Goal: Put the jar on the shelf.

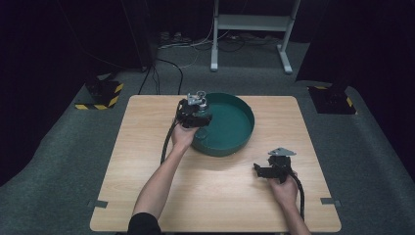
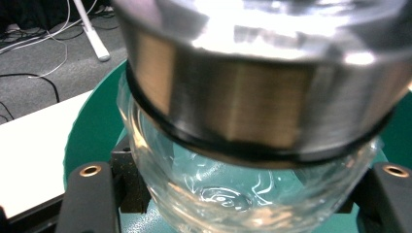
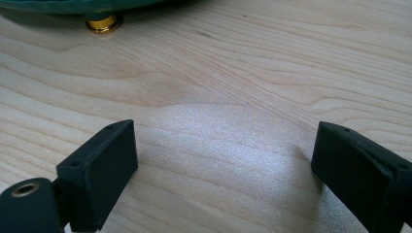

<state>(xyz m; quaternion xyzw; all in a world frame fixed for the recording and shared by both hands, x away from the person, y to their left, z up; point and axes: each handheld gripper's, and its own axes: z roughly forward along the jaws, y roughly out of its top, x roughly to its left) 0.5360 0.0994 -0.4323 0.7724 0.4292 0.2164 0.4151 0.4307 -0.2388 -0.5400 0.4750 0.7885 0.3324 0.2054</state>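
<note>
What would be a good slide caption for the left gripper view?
Left gripper clamps a clear glass jar with a metal lid above the green round tray.

The glass jar (image 2: 233, 194) runs off the picture's lower edge, its metal lid (image 2: 262, 73) off the top

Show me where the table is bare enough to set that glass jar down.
Bare wood on the table: the whole left strip beside the left forearm, the near edge between both arms, and the far-right corner past the green tray. Crowded: the tray's left rim, where the left gripper holds the glass jar, and around the right gripper.
</note>
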